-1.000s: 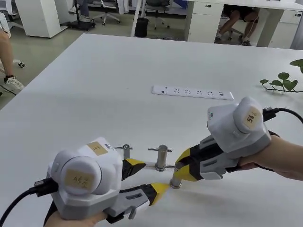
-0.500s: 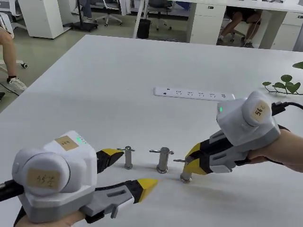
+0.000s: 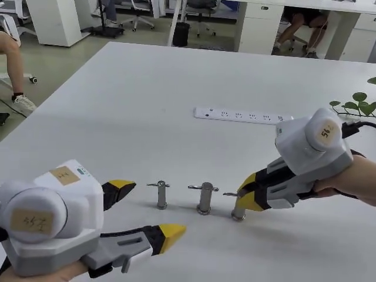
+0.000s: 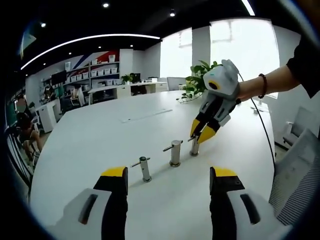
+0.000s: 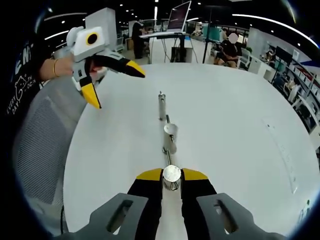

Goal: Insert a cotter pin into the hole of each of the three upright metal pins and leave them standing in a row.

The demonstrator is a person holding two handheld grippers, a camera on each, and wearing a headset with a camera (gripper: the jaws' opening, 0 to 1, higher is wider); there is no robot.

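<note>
Table (image 3: 147, 106): white, flat; carries all 3 pins.
Pins: 3 metal, upright, in one row across head view, apart from each other.
L pin (image 3: 161, 195): upright, free-standing, nearest L gripper.
L cotter (image 3: 157, 184): crosswise through L pin near top.
Mid pin (image 3: 204, 198): upright, between the other two, touched by neither gripper.
Mid cotter (image 3: 197, 188): crosswise near top of mid pin, sticking out to its left in head view.
R pin (image 3: 238, 211): upright, at R gripper tips; in R gripper view its round head (image 5: 171, 173) sits between the jaws.
R cotter (image 3: 229, 194): short end shows left of R pin top; a wire loop shows just below the pin head in R gripper view.
R gripper (image 3: 243, 197): angled down at R pin, jaws close together either side of pin head; clamped or merely flanking, cannot tell.
L gripper (image 3: 151, 208): jaws spread wide, holding nothing, above table, near L pin but apart from it; in its own view (image 4: 168, 172) the row runs away ahead.
Power strip (image 3: 242, 116): white, flat on table, well behind row.
Plant (image 3: 355, 104): green leaves at table's right edge.
</note>
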